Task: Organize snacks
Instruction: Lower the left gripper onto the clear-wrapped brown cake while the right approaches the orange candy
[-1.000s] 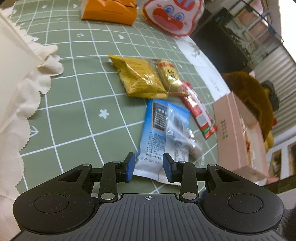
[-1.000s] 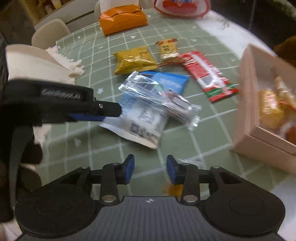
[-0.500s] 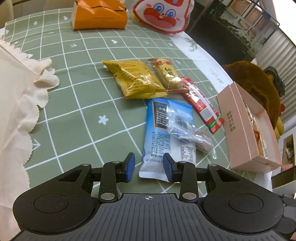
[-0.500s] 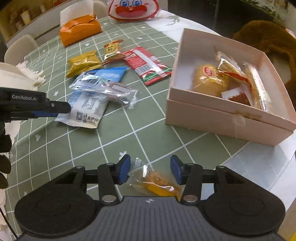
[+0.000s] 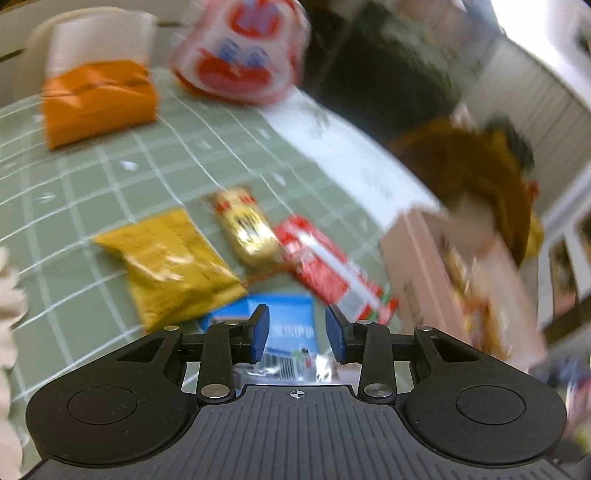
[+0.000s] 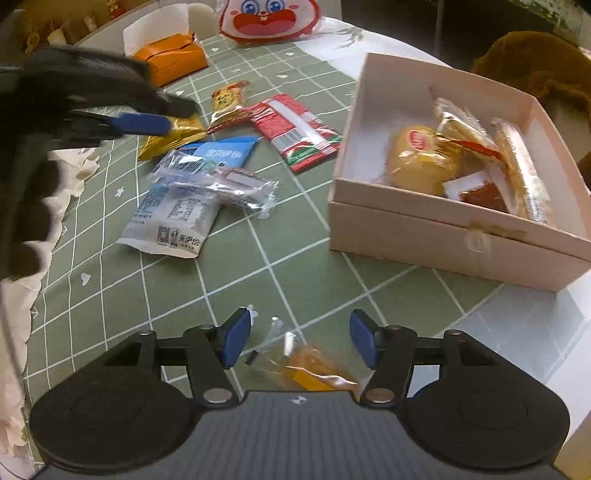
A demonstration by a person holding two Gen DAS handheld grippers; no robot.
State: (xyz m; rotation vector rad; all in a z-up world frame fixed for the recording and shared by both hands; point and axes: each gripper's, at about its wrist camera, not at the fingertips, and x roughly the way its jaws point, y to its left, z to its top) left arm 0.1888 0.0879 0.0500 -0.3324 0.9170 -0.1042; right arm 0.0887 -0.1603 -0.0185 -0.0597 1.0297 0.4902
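Loose snacks lie on the green checked tablecloth: a yellow bag, a small gold-and-red pack, a red packet, a blue-and-white packet and a clear-wrapped bar on top of it. A pink box at the right holds several snacks. My left gripper is open and empty above the blue packet; it also shows in the right wrist view. My right gripper is open, with a small clear orange candy packet lying between its fingers.
An orange tissue box and a red-and-white cartoon bag stand at the far side. A white cloth covers the left edge. A brown plush toy sits behind the pink box.
My left gripper has swung forward and to the right over the snack pile, its view now blurred. My right gripper has opened wider around the orange candy packet.
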